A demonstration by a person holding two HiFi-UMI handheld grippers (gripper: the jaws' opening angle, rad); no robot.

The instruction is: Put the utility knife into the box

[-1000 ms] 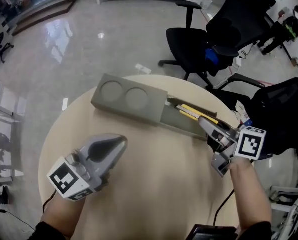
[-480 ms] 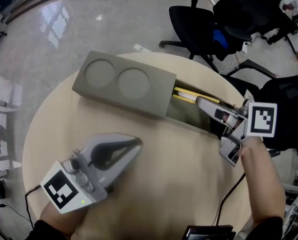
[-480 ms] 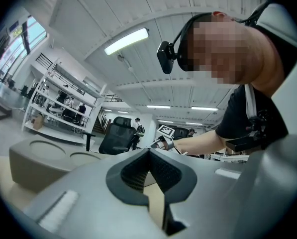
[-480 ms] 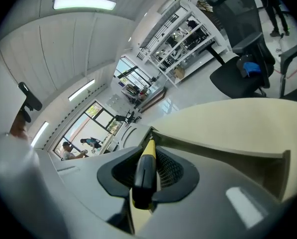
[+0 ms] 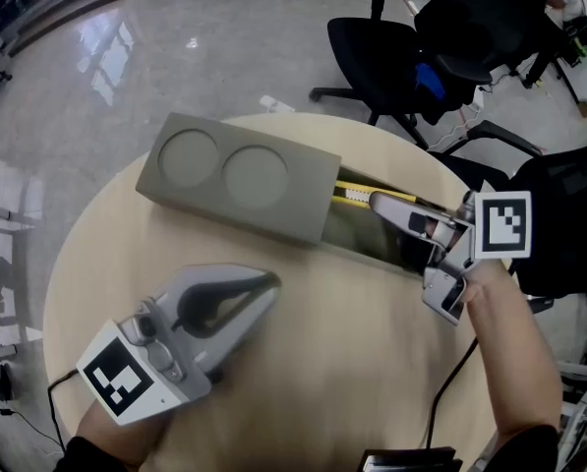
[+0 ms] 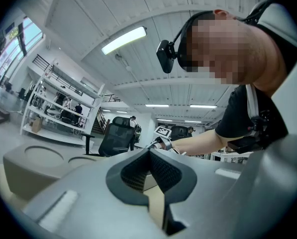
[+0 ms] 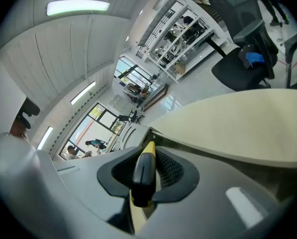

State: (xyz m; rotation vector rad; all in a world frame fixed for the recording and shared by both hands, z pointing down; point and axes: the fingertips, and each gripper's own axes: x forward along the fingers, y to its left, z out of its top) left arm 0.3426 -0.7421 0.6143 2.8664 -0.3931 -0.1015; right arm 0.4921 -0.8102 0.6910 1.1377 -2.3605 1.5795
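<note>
A grey box lies across the round beige table, its lid with two round hollows slid left so the tray end is uncovered. My right gripper is shut on the yellow-and-black utility knife, whose yellow tip reaches over the uncovered tray beside the lid's edge. In the right gripper view the knife sits clamped between the pads and points at the box. My left gripper hangs over the table in front of the box, shut and empty, apart from it. In the left gripper view, the left gripper faces the box.
Black office chairs stand just beyond the table's far right edge. A black cable runs along the table's front right to a dark device at the near edge. Shiny floor surrounds the table.
My right gripper has come down with the knife, and its tip now sits lower over the uncovered tray. The left gripper has sunk a little toward the table.
</note>
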